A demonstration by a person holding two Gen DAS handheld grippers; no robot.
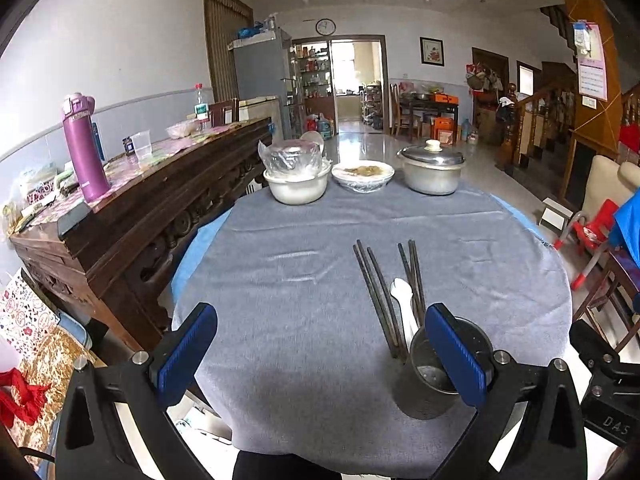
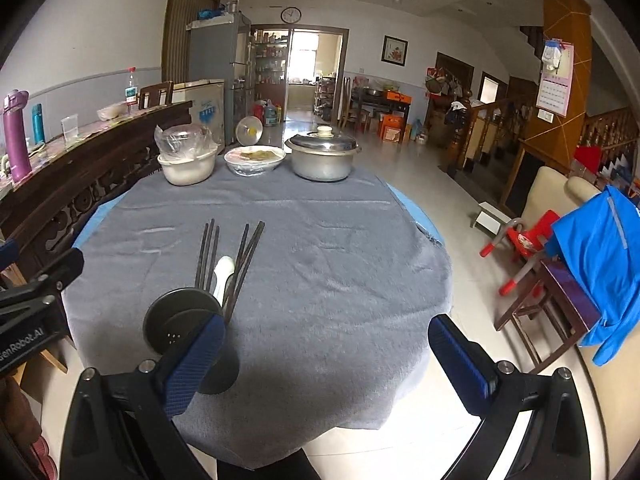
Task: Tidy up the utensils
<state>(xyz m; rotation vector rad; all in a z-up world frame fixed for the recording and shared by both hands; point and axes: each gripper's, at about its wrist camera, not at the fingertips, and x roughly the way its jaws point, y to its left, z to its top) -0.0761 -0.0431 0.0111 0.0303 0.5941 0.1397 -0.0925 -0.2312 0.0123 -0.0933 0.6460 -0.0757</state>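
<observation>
Several dark chopsticks (image 1: 380, 296) (image 2: 208, 252) and a white spoon (image 1: 404, 300) (image 2: 223, 274) lie on the grey tablecloth just beyond a round metal utensil cup (image 1: 432, 368) (image 2: 180, 320). The cup stands upright near the table's front edge and looks empty inside. My left gripper (image 1: 320, 354) is open, with its right finger (image 1: 456, 360) in front of the cup. My right gripper (image 2: 328, 364) is open too, its left finger (image 2: 196, 364) overlapping the cup's right side. Neither holds anything.
At the far edge of the table (image 1: 300, 320) stand a white bowl with plastic wrap (image 1: 297, 184), a covered dish (image 1: 363, 176) and a lidded steel pot (image 1: 432, 168). A carved wooden sideboard (image 1: 140, 216) runs along the left. A red child's chair (image 2: 524, 244) and a stool stand right.
</observation>
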